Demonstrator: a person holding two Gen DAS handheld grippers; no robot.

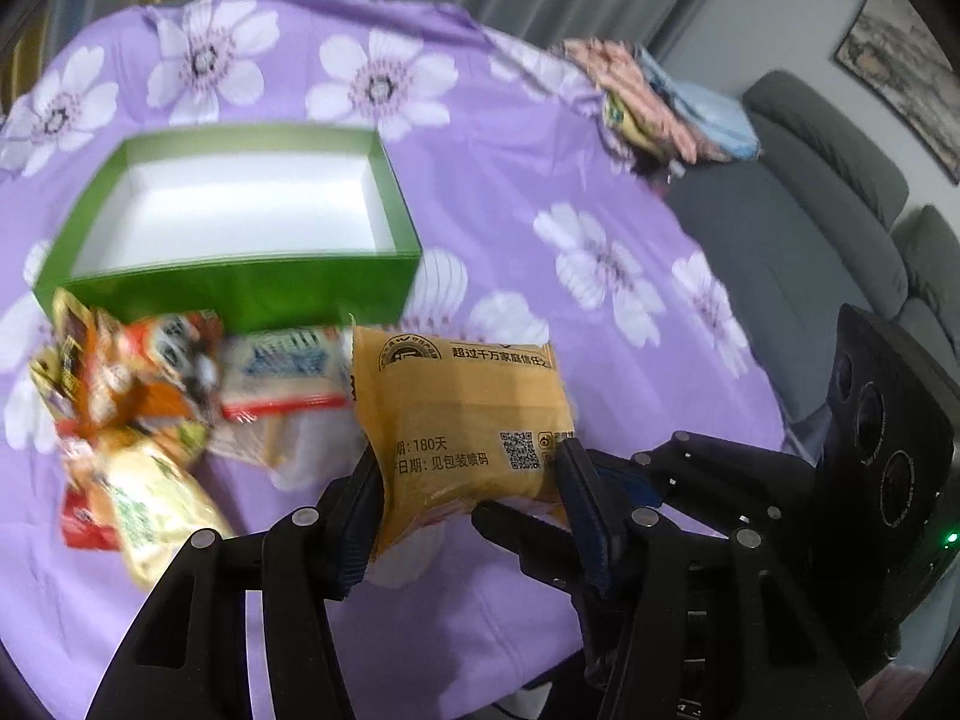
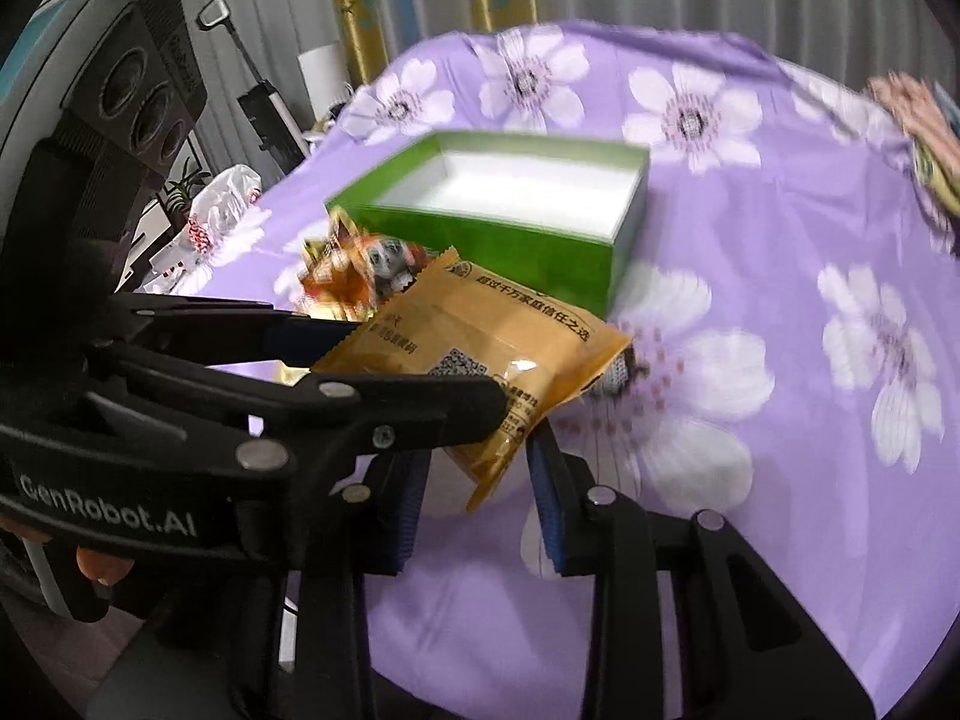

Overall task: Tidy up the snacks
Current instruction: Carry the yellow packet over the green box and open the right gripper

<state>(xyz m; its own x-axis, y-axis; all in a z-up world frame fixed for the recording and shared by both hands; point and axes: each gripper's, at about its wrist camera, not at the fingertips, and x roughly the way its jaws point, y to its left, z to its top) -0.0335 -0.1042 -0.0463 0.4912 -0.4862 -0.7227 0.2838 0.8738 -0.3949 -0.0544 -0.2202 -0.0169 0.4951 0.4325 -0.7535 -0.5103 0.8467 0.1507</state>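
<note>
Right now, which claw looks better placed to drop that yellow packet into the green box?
Probably the left claw: it clamps the yellow packet squarely, and the green box sits open beyond it.

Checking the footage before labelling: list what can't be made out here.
Right wrist view: whether the right gripper pinches the yellow packet; the left gripper covers one pad.
Left wrist view: labels on the snack pile, blurred.
Left wrist view: the green box's near floor, behind its front wall.

The left gripper point(image 2: 420, 354) clamps a yellow packet point(image 2: 480, 342) above the purple cloth point(image 2: 780, 480). The right gripper point(image 2: 480, 480) pinches its lower corner. A green box point(image 2: 492, 228) sits open behind.
</note>
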